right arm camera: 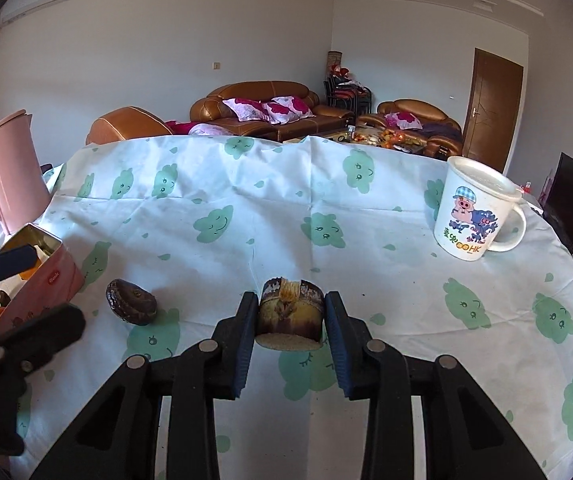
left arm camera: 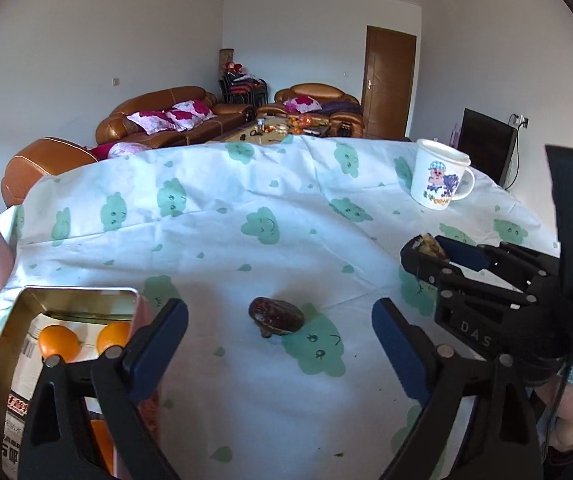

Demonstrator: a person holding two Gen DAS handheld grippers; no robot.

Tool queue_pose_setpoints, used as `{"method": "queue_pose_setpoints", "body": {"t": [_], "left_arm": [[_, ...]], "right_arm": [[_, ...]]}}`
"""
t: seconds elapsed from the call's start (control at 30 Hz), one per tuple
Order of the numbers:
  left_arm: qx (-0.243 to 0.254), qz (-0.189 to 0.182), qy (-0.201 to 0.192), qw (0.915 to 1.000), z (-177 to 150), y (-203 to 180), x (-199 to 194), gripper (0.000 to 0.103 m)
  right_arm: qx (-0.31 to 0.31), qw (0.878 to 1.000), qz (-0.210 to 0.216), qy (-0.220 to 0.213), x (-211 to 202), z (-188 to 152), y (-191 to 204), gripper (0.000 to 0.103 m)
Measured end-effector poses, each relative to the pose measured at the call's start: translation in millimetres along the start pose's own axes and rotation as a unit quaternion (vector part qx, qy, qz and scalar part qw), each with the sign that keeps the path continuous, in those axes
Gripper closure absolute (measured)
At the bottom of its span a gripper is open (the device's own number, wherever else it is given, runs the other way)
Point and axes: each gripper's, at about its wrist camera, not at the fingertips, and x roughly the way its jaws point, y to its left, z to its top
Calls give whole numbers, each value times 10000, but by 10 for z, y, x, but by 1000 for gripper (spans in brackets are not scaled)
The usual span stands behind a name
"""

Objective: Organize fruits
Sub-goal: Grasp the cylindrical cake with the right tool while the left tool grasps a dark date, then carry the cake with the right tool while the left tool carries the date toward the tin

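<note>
we've got the right gripper clamped on a banana chunk, lifted to carry; left gripper gapes empty around the dark fruit beside the tin.

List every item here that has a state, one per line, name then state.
right gripper: shut on the cut fruit piece
cut fruit piece: held between the fingers
left gripper: open, empty
dark fruit: loose on the tablecloth
pink tin: open, oranges inside
mug: upright
pink kettle: upright, lid closed
</note>
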Motion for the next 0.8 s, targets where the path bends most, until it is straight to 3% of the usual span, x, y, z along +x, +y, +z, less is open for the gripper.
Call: {"method": "queue_pose_setpoints", "body": {"t": [0.17, 0.3, 0.33, 0.4, 0.43, 0.57, 0.8], "left_arm": [[-56, -15, 498, 9987, 29, -12, 361, 34], [-50, 5, 830, 9965, 20, -19, 545, 37], [-92, -36, 941, 9955, 16, -10, 592, 41], [-141, -111, 1017, 9947, 12, 0, 631, 61], [-149, -137, 1044, 9943, 4, 1, 642, 63], [-224, -287, 949, 9948, -9, 22, 590, 63], [-247, -289, 367, 9986, 20, 40, 353, 63]], "right_arm": [[93, 9999, 119, -17, -1, -6, -31, 67], [70, 9998, 176, 23, 20, -7, -21, 67], [62, 9998, 193, 37, 26, -7, -20, 67], [73, 9998, 198, 54, 31, -7, -22, 67], [72, 9997, 225, 57, 32, -9, -30, 67], [91, 9994, 344, -23, 4, -13, -46, 67], [138, 9986, 444, -268, -98, -29, -62, 67]]}}
